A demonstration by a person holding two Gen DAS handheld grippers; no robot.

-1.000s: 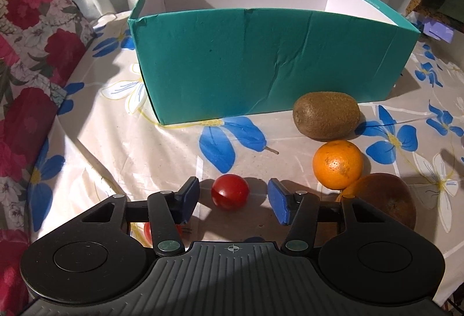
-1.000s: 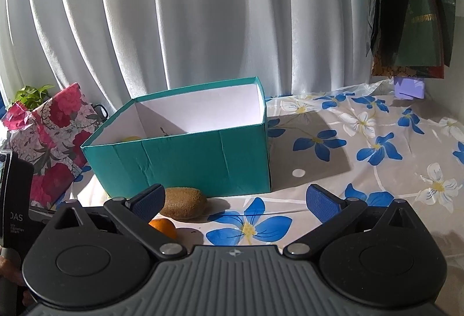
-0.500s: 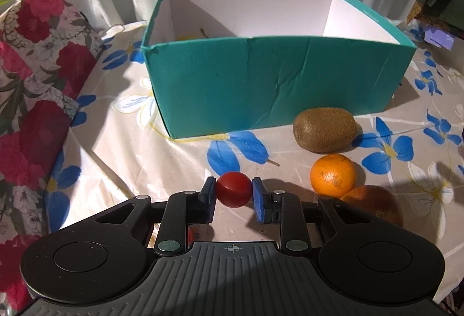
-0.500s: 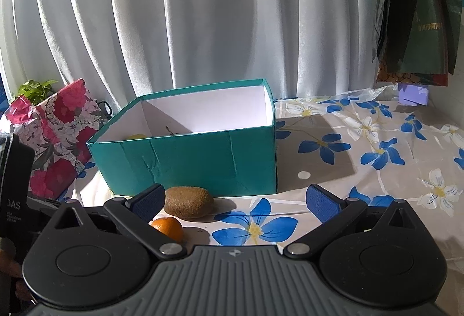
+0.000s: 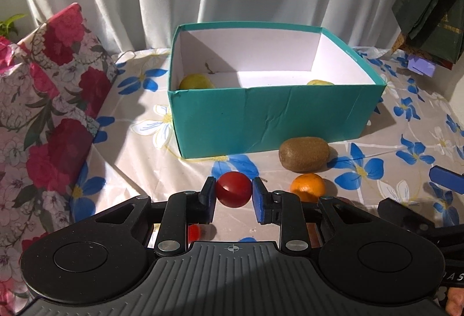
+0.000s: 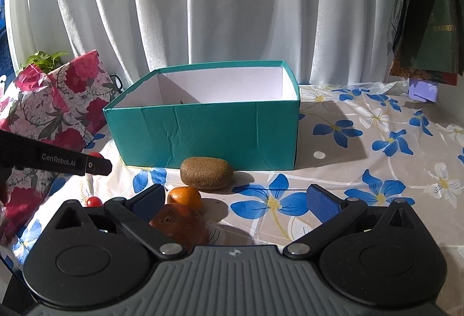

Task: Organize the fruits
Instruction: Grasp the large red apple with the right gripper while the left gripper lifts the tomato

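tomato (image 5: 233, 193) clamped between left hand-held gripper (image 5: 233, 197) pads, above tablecloth (image 5: 139, 165).

yellow fruits (image 5: 195, 81) half hidden behind box wall (image 5: 272, 116), second tomato (image 5: 193, 232) under tool

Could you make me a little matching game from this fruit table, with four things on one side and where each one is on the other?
Things:
1. red tomato
2. kiwi
3. yellow fruit
4. orange

Places:
A. inside the teal box
B. on the tablecloth, right against the box's front wall
C. clamped between the left gripper pads
D. on the tablecloth, just in front of the kiwi

Pairs: 1-C, 2-B, 3-A, 4-D
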